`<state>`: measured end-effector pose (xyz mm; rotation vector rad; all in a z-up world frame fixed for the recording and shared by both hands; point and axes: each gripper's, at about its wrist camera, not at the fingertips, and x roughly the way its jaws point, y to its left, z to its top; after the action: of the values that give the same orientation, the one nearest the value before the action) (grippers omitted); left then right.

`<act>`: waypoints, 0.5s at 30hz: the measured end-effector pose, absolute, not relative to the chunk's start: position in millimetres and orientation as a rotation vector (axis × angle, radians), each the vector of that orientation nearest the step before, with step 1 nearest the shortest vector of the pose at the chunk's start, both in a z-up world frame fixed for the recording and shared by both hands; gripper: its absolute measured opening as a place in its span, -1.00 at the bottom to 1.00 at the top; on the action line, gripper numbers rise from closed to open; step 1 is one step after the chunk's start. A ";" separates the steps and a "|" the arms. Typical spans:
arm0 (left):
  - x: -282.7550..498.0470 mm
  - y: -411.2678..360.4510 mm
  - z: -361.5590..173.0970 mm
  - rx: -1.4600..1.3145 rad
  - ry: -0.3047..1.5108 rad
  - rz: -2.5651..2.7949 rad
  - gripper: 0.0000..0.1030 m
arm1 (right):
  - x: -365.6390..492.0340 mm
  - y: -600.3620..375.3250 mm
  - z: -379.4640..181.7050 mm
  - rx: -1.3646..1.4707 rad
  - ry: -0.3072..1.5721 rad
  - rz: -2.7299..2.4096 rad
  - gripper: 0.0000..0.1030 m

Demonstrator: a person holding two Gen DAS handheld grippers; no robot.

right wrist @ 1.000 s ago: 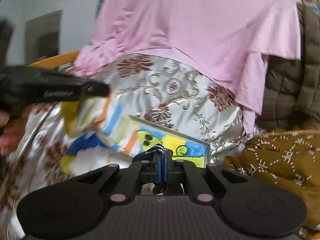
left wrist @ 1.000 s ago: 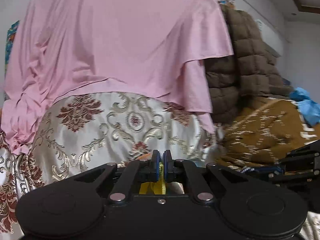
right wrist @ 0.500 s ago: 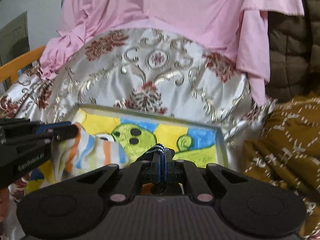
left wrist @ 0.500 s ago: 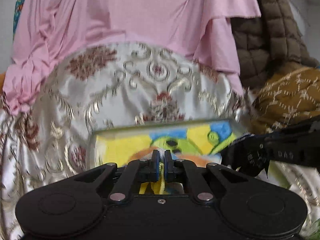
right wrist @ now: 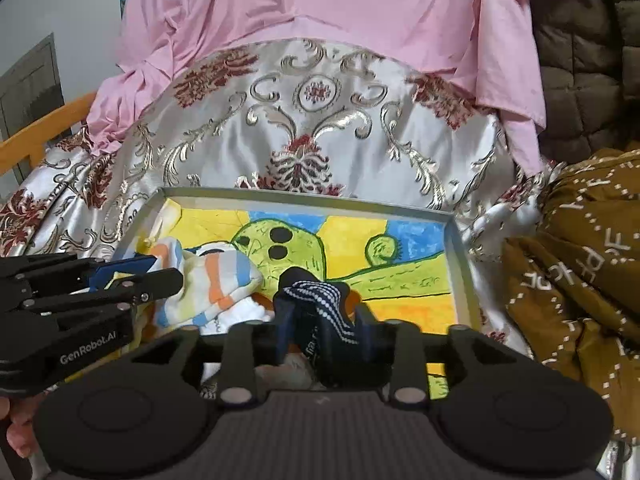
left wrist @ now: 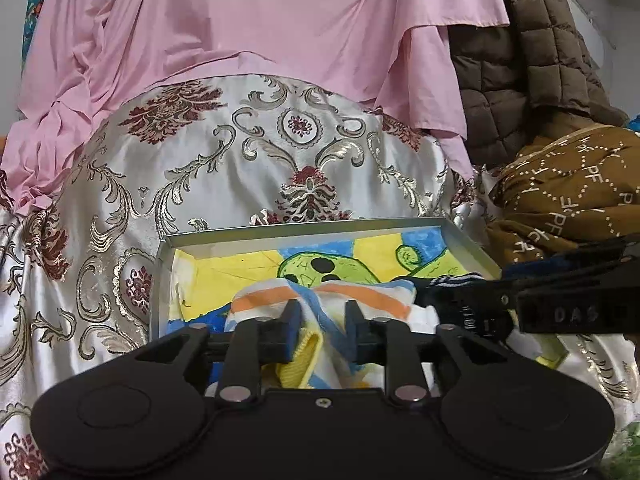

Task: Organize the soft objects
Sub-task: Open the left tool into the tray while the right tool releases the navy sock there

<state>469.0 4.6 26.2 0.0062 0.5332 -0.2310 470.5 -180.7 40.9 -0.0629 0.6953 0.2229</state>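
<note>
A shallow metal tray (left wrist: 304, 227) (right wrist: 304, 199) lined with a yellow, blue and green drawing lies on the brocade cover. In the left wrist view my left gripper (left wrist: 322, 320) is low over the tray's near left part. Its jaws are opening, and a white sock with orange, blue and yellow stripes (left wrist: 320, 300) (right wrist: 216, 284) lies loose between them. My right gripper (right wrist: 324, 320) is beside it on the right. Its jaws are opening too, with a navy sock with white dotted stripes (right wrist: 320, 300) slack between the fingers. Each gripper shows in the other's view: the right gripper (left wrist: 520, 308), the left gripper (right wrist: 120, 280).
A pink cloth (left wrist: 248, 20) drapes over the white, gold and maroon brocade cover (left wrist: 280, 140) behind the tray. A brown quilted jacket (left wrist: 520, 60) and a mustard patterned cloth (left wrist: 568, 192) pile up on the right. An orange wooden rail (right wrist: 40, 132) runs at the left.
Both grippers came down onto the tray with their socks. Their jaws, shut on the socks before, have now parted, and the socks rest in the tray.
</note>
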 end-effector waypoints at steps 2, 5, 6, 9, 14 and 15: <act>460.5 5.5 31.0 -0.015 0.521 -0.226 -0.06 | 462.3 -185.8 47.8 -0.041 0.667 0.218 0.06; 444.8 6.5 41.0 -0.040 0.492 -0.231 0.25 | 446.8 -192.6 60.1 -0.022 0.624 0.220 0.34; 438.2 6.6 45.3 -0.044 0.478 -0.227 0.42 | 441.0 -194.2 64.5 -0.021 0.607 0.222 0.39; 418.5 7.9 58.4 -0.056 0.434 -0.209 0.61 | 421.1 -198.8 78.6 -0.014 0.558 0.224 0.58; 384.6 16.6 75.9 -0.097 0.415 -0.190 0.93 | 384.4 -206.7 103.8 0.031 0.493 0.250 0.92; 375.7 18.7 79.4 -0.107 0.404 -0.183 0.96 | 376.8 -207.7 108.0 0.040 0.485 0.254 0.95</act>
<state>375.7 18.7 79.4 -0.1069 0.4042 -0.1833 376.8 -207.7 108.0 0.0403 0.4847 0.2537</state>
